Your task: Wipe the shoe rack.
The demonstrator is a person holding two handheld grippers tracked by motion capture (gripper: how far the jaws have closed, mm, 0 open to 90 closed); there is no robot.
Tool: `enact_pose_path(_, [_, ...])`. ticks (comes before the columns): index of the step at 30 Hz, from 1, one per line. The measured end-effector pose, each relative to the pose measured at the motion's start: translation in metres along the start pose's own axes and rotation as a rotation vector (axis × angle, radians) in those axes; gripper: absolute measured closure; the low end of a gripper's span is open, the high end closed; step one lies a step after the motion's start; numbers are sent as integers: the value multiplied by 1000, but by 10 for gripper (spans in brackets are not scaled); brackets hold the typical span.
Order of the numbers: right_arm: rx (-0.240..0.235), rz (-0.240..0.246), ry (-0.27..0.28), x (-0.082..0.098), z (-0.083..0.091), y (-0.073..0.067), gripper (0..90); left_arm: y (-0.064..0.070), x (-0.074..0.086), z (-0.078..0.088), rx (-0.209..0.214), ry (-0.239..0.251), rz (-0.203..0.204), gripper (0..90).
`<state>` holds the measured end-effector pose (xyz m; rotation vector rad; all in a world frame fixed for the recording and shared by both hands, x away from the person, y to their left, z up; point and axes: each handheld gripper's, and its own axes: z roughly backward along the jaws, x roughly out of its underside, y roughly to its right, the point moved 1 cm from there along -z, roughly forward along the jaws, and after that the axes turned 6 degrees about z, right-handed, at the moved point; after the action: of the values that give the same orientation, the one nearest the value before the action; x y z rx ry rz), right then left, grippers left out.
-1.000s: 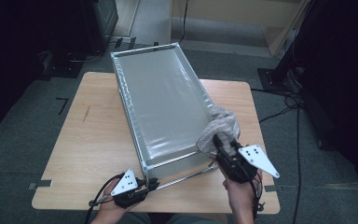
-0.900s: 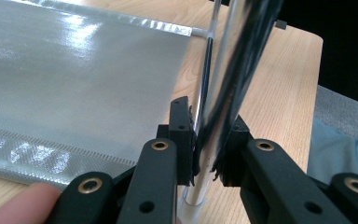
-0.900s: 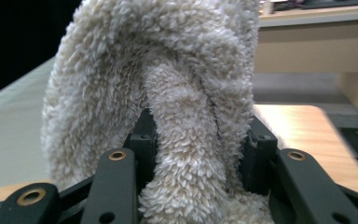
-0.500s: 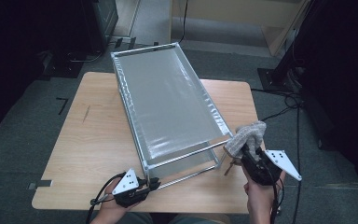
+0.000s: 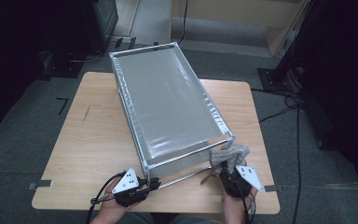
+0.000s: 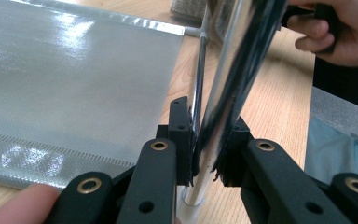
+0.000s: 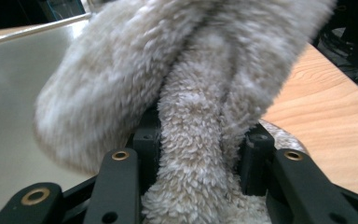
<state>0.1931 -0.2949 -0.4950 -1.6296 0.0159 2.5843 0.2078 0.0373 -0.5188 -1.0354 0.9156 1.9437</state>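
A long metal frame lined with silver fabric lies across the wooden table. My left gripper is at the frame's near left corner, shut on a chrome rod of the near end. In the left gripper view the rod runs up between the pads of that gripper. My right gripper is at the near right corner, shut on a fluffy grey cloth. In the right gripper view the cloth bulges over the jaws of that gripper and hides what lies ahead.
The table's near edge runs just under both hands. Bare wood lies left of the frame and along its right side. Dark equipment and cables stand on the grey floor around the table.
My right gripper has come down with the cloth from the frame's top right corner to low beside that corner. The left gripper has kept still on the rod.
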Motion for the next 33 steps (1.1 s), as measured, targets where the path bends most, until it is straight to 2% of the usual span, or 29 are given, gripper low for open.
enact_pose_path(3, [-12,63,-1,6,0,-20,602,0,0,0,4,-1,6,790])
enact_pose_path(6, [-53,139,-11,9,-3,-37,602,0,0,0,5,-3,-2,791])
enact_pose_path(10, [-95,167,-23,10,-7,-47,603,1,0,0,9,-5,-3,791])
enact_pose_path(14, [-117,203,-30,9,-9,-58,605,1,0,0,5,-5,-9,792])
enact_pose_path(17, [-143,252,-24,11,-8,-69,605,1,0,0,9,-4,-4,791])
enact_pose_path(19, [-151,311,-22,14,-7,-79,605,0,0,0,6,-1,-8,789])
enact_pose_path(23, [-234,386,-21,16,-6,-92,603,0,1,2,15,10,-4,780])
enact_pose_path(25, [-269,417,-52,15,-9,-94,594,0,1,4,33,20,4,755])
enact_pose_path(27, [-301,409,-100,15,-15,-90,575,-1,-1,7,43,35,10,732])
enact_pose_path(31, [-297,352,-98,10,-18,-77,454,1,-6,16,61,73,34,661])
enact_pose_path(33, [-301,325,-98,6,-16,-70,385,2,-8,20,61,85,29,650])
